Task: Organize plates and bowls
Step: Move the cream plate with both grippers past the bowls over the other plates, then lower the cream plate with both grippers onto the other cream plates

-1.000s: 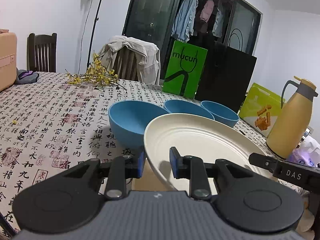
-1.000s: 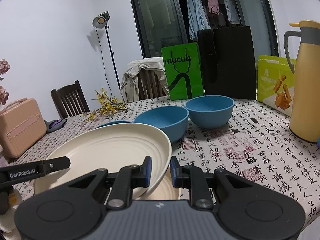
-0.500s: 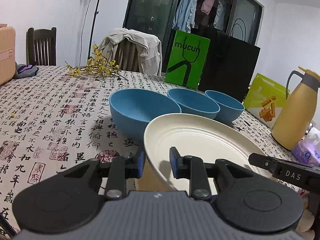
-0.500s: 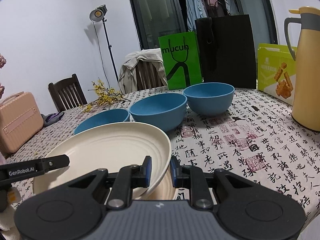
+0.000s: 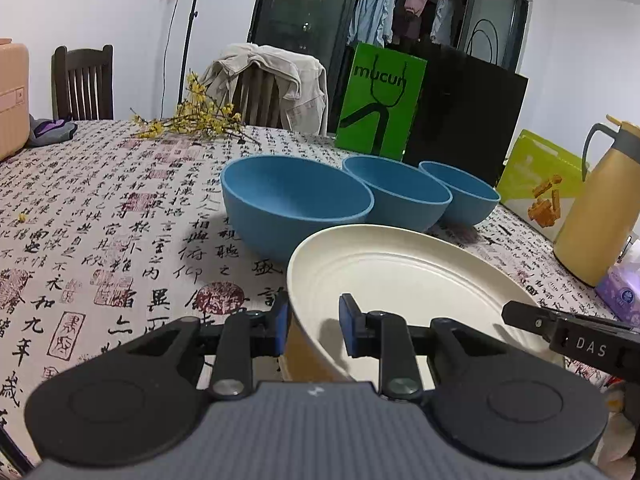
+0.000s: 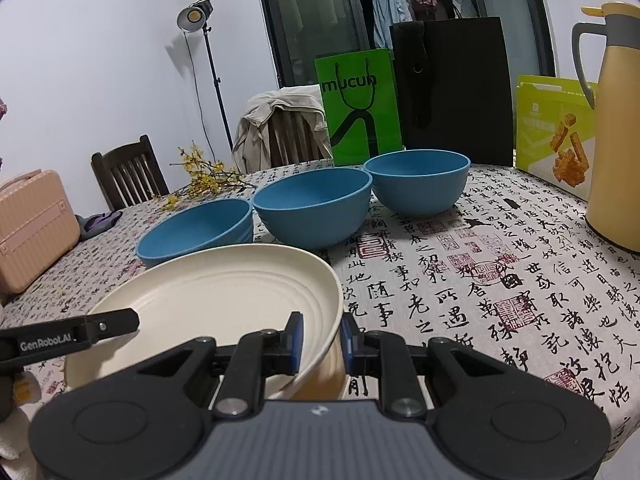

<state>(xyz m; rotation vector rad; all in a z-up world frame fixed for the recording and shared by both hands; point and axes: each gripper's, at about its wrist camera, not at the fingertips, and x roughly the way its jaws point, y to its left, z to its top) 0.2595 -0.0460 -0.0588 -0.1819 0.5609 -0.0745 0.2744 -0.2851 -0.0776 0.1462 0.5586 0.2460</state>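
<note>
Both tongs, left (image 5: pixel 312 326) and right (image 6: pixel 320 340), clamp opposite rims of cream plate (image 5: pixel 400 276), three blue bowls (image 6: pixel 316 210) at 12 o'clock on counter (image 6: pixel 480 280).

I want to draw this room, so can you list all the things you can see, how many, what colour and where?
plate: 1, cream, nearest, held at both edges
bowls: 3, blue, in a row behind the plate
tablecloth: 1, white with black and red writing, over the table
jug: 1, yellow with grey handle, right side
bags: 2, green and black, standing at the far edge
box: 1, lime green, beside the jug
flowers: 1 bunch, yellow, far left
case: 1, pink, left edge
chairs: 2, dark wood, one draped with a beige jacket
lamp: 1, black stand, by the wall
left gripper: black, clamped on the plate's left rim
right gripper: black, clamped on its right rim
</note>
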